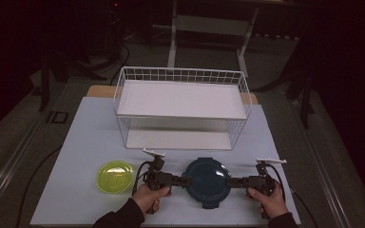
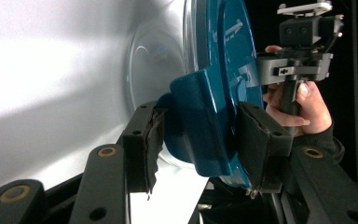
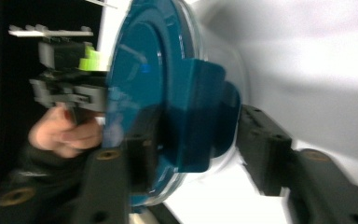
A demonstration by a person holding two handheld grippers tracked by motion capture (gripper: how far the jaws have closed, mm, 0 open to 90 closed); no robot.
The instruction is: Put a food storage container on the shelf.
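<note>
Both tools (image 1: pixel 183 181) (image 1: pixel 231 182) flank the container (image 1: pixel 207 181), rack (image 1: pixel 180 107) well apart.

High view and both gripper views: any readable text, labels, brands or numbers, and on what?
"ID": pale marking on the dark floor left of the table, high view.
Round dark teal plastic lid: pale raised marks on its top, too blurred to read.
Round yellow-green translucent plastic lid: faint embossing at its centre, too small to read.
Nothing else legible.

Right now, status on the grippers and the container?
Left gripper and right gripper straddle side latches of blue-lidded container. Container on table. Yellow lid left, clear.
</note>
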